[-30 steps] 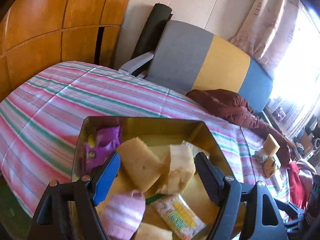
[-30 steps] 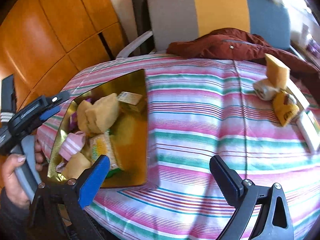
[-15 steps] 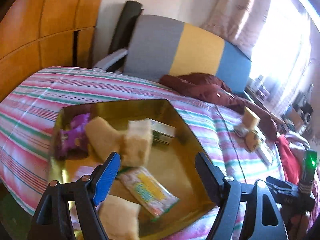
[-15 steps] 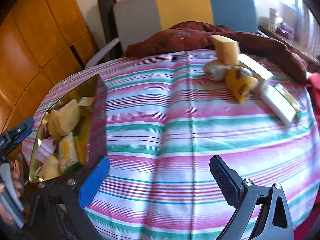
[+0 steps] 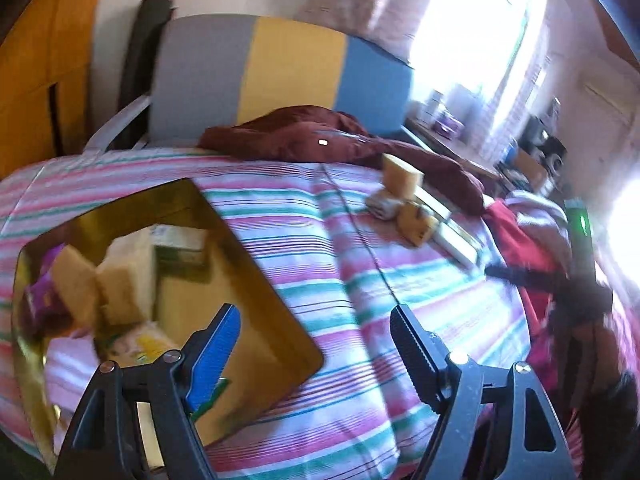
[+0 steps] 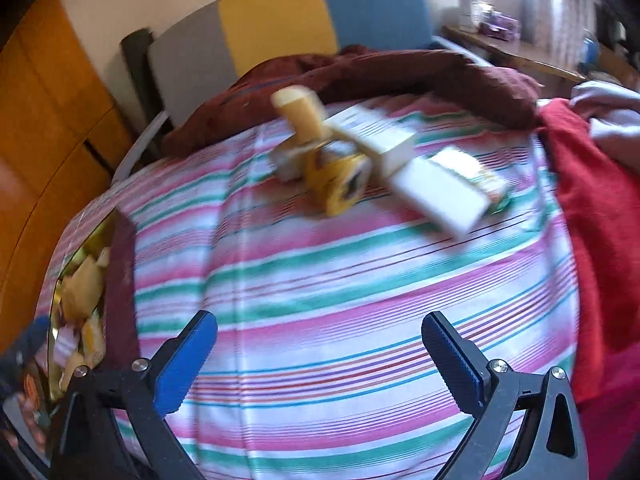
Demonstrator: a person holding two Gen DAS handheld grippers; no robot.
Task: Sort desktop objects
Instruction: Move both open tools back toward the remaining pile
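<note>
On striped cloth [image 6: 320,280], blurred yellow sponge [image 6: 302,114] tops clustered boxes [image 6: 436,192].

Both grippers hang above the striped cloth [image 6: 320,300], jaws spread wide and empty: left gripper [image 5: 314,344] beside right gripper [image 6: 318,354].

Left gripper [image 5: 314,346] swung off the gold tray [image 5: 280,332], right gripper [image 6: 318,350] nearer the sponge pile [image 6: 340,176], now frame centre.
</note>
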